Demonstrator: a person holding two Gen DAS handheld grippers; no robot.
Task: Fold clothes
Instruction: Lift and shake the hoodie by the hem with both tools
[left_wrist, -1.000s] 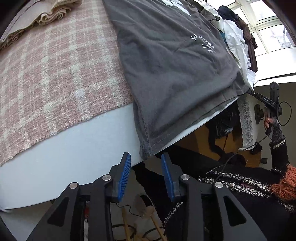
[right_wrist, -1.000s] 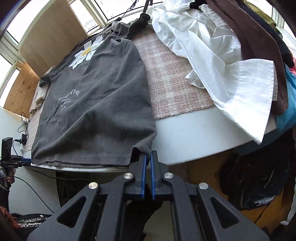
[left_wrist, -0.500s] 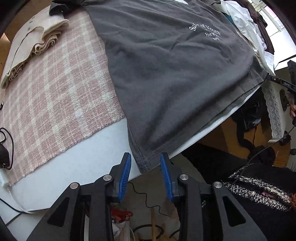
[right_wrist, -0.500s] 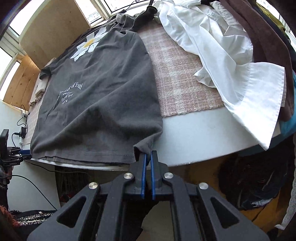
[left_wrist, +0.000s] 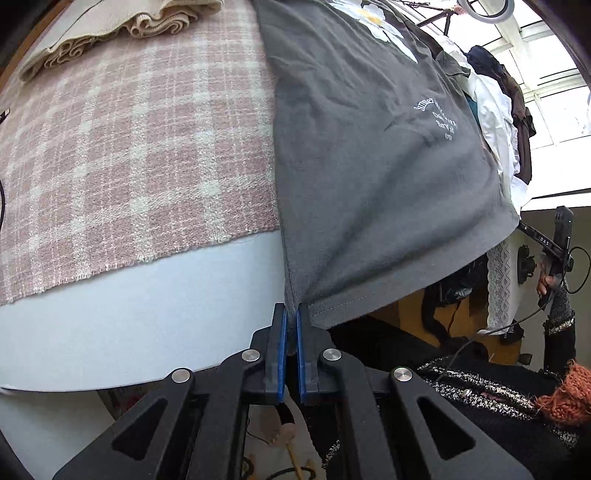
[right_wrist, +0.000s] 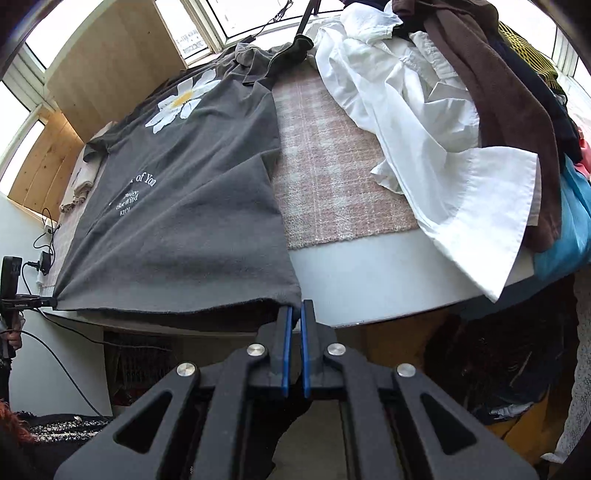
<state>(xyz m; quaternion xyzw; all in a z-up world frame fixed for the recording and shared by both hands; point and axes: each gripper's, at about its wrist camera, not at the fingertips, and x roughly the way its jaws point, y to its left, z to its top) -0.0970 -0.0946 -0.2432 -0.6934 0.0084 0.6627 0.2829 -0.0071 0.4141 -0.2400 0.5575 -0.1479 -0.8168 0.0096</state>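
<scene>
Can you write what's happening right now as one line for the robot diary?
step: grip hem corners | left gripper: shut on grey T-shirt | right gripper: shut on grey T-shirt | shirt: flat on plaid cloth

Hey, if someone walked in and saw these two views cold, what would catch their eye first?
The dark grey T-shirt with its white daisy print, spread over the pink plaid cloth, its hem hanging off the table's near edge. The left gripper and right gripper each pinch a hem corner. To the right sits a heap of clothes topped by a white shirt.
</scene>
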